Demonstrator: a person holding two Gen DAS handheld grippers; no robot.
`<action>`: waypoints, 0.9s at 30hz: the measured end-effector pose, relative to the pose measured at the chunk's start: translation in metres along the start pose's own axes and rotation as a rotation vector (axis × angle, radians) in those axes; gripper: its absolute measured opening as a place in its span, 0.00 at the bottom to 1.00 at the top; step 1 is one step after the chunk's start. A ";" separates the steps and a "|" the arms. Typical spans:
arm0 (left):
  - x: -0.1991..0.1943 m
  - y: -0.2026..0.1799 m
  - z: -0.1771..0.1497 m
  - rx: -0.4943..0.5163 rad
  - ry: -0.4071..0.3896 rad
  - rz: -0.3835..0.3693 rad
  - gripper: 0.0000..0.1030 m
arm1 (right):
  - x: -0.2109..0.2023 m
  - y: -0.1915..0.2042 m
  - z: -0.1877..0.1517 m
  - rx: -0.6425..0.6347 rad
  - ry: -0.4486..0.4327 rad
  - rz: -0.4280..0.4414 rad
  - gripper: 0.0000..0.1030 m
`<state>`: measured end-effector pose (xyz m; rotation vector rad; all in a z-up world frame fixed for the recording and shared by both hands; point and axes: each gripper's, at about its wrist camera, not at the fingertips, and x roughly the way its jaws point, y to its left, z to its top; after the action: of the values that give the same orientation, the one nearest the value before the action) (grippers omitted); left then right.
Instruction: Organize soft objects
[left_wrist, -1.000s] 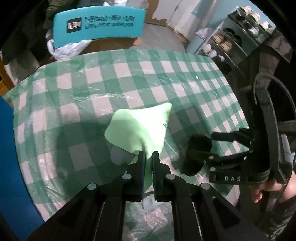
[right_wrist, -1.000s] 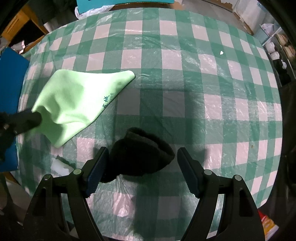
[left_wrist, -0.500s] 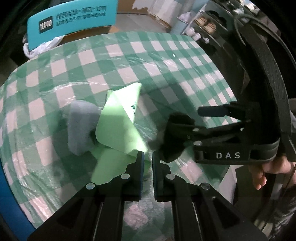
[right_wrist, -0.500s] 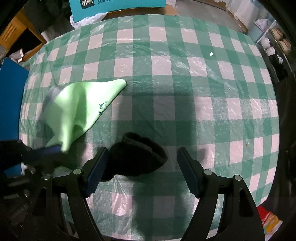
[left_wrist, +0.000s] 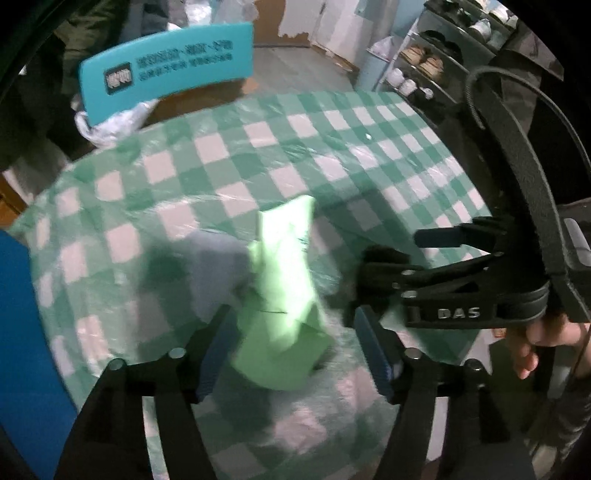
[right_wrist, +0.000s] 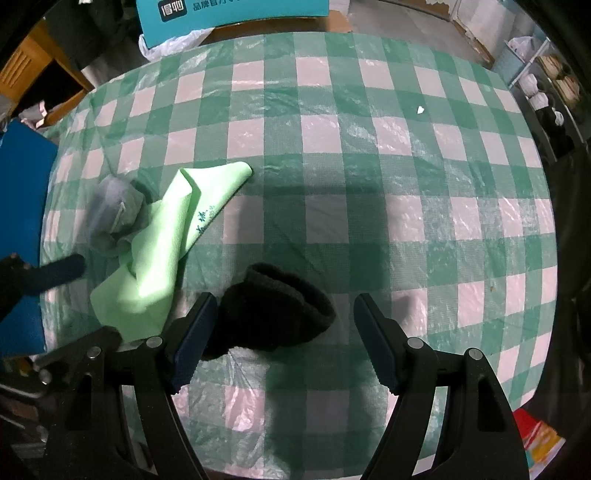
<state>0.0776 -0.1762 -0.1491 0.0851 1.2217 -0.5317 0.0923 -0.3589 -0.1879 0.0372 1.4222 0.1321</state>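
Note:
A light green cloth (left_wrist: 284, 295) (right_wrist: 166, 251) lies crumpled on the green checked table (right_wrist: 332, 129), partly over a grey soft bundle (left_wrist: 214, 266) (right_wrist: 114, 210). My left gripper (left_wrist: 293, 325) hovers just above the cloth; its jaws are opening, with the cloth between them but not pressed. One of its fingers (right_wrist: 59, 273) shows at the left edge of the right wrist view. My right gripper (right_wrist: 286, 310) (left_wrist: 417, 254) points down, open, straddling a black fuzzy item (right_wrist: 273, 314) without touching it.
A teal chair back (left_wrist: 166, 74) with a white plastic bag stands beyond the table's far edge. A blue panel (right_wrist: 22, 184) borders the table's left side. Shelves with shoes (left_wrist: 424, 66) stand at the far right. A hand (left_wrist: 535, 339) holds the right gripper.
The left gripper, shut on the green cloth before, has spread its jaws and the cloth has dropped in a heap beside the grey bundle, now uncovered. The right gripper has stayed over the black item.

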 end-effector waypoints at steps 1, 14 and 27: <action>-0.002 0.005 0.000 -0.003 -0.003 0.016 0.68 | -0.001 0.002 0.002 0.001 -0.006 0.009 0.73; -0.009 0.067 -0.005 -0.136 -0.011 0.086 0.68 | 0.002 0.042 0.017 -0.071 -0.029 0.077 0.73; 0.004 0.074 -0.011 -0.135 0.029 0.068 0.68 | 0.031 0.065 0.025 -0.160 -0.001 -0.025 0.73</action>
<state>0.1006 -0.1090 -0.1727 0.0203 1.2751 -0.3888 0.1166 -0.2901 -0.2078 -0.1124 1.4066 0.2252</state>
